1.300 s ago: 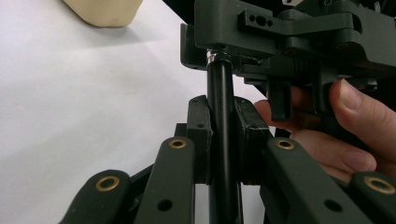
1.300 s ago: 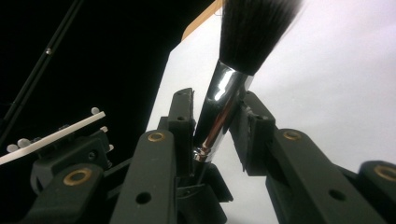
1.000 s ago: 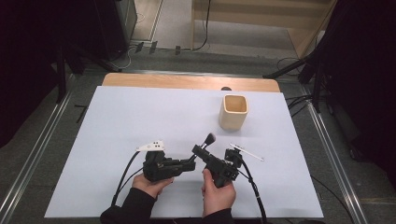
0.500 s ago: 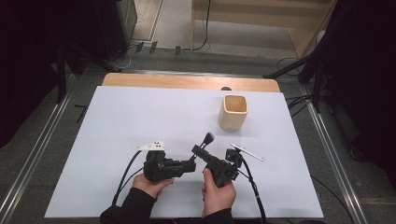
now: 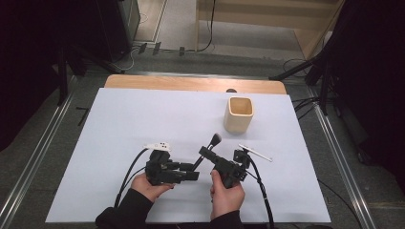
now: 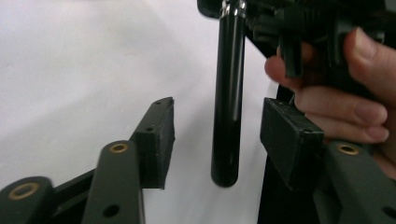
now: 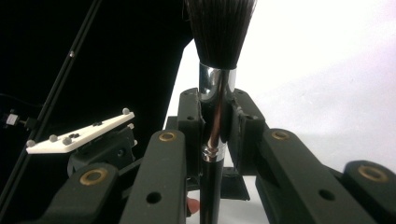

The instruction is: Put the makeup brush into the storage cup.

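Nearest the person, at about 6 o'clock on the white-covered worktop (image 5: 119,124):

Left claw (image 5: 195,171) — jaws have just been opening and now stand apart on either side of the brush's black handle; pads (image 6: 156,140) clear of it. Advice: draw this claw straight back toward 9 o'clock before turning, so a pad does not knock the handle end.

Right claw (image 5: 204,153) — clamped on the makeup brush (image 5: 208,148) at its chrome ferrule (image 7: 215,112), bristles pointing to about 1 o'clock. It appears to carry the brush alone now; the grip should stay firm, since a smooth ferrule may slip or swivel.

Thin white stick (image 5: 255,152) — flat on the worktop at 3 o'clock of the right claw, apart from it.

Beige cup (image 5: 239,114) — upright, mouth open, farther off at 1 o'clock; likely destination. Judgement: lift the brush over the rim and lower the handle end in first.
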